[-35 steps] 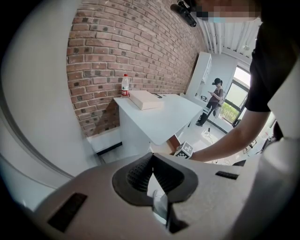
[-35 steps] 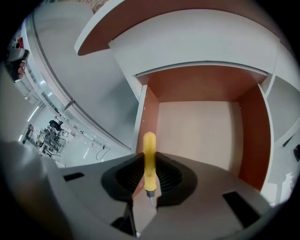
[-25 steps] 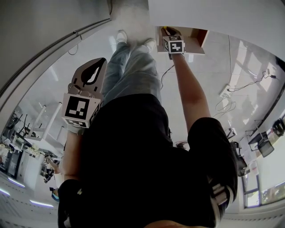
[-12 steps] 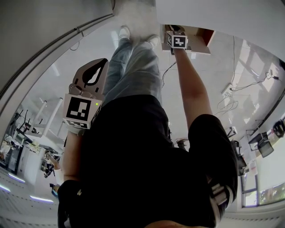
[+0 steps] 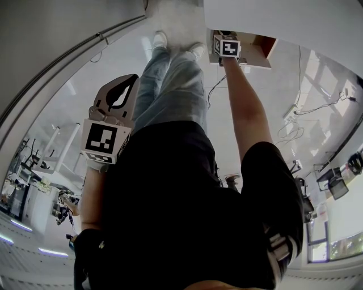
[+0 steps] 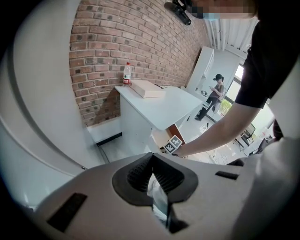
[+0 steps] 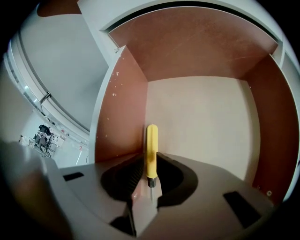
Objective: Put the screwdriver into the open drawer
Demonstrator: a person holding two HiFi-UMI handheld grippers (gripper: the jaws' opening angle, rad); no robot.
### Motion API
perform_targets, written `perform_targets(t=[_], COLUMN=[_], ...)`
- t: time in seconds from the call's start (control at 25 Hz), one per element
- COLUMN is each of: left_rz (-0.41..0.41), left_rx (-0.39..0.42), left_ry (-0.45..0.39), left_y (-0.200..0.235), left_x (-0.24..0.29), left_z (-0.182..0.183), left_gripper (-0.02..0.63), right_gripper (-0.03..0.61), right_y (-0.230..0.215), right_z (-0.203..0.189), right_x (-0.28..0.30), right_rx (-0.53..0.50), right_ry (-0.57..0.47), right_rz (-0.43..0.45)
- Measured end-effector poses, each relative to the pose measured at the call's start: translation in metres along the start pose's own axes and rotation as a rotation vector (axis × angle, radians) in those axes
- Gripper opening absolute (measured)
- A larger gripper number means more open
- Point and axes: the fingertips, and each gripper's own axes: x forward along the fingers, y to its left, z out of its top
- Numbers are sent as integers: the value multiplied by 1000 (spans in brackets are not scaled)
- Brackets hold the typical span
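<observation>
The yellow-handled screwdriver (image 7: 151, 150) sticks forward from between the jaws of my right gripper (image 7: 150, 157), which is shut on it. Its handle points into the open drawer (image 7: 201, 117), a wooden box with reddish-brown walls and a pale bare floor. In the head view my right gripper (image 5: 226, 45) reaches at arm's length into that drawer (image 5: 260, 54), and the screwdriver is hidden there. My left gripper (image 5: 122, 85) hangs at my left side, far from the drawer. Its jaws (image 6: 151, 153) meet at the tips with nothing held.
The drawer juts from a white cabinet (image 5: 272, 17) by a brick wall. On the cabinet top (image 6: 164, 105) sit a flat box (image 6: 147, 88) and a bottle (image 6: 126, 74). Cables and a power strip (image 5: 286, 115) lie on the floor. A person (image 6: 213, 93) stands far off.
My right gripper has moved further into the drawer with the screwdriver; the yellow tip seen in the head view before is hidden now. The left gripper has stayed put.
</observation>
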Motion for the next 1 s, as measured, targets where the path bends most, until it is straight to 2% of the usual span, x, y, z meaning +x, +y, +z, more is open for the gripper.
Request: perform_targets(t=[0.2,0.44,0.64,1.0], left_rz=[-5,-12,-11,-14], left_rx=[3,2,7,57], left_ry=[-10,-19,-47,-83], left_y=[-2,-1,-3,-2], left_x=[1,1,-3,-3], left_z=[1,3,12,30], left_gripper=[3,3,3,3], right_gripper=[115,114,96,20], right_y=[-2,1,10,32], right_z=[4,16,27,44], right_x=[-6,-21,-48,-105], right_rx=[10,-13,-23,-56], right_ry=[-18,-55,-87,-153], right_rz=[-3,-11,-4,3])
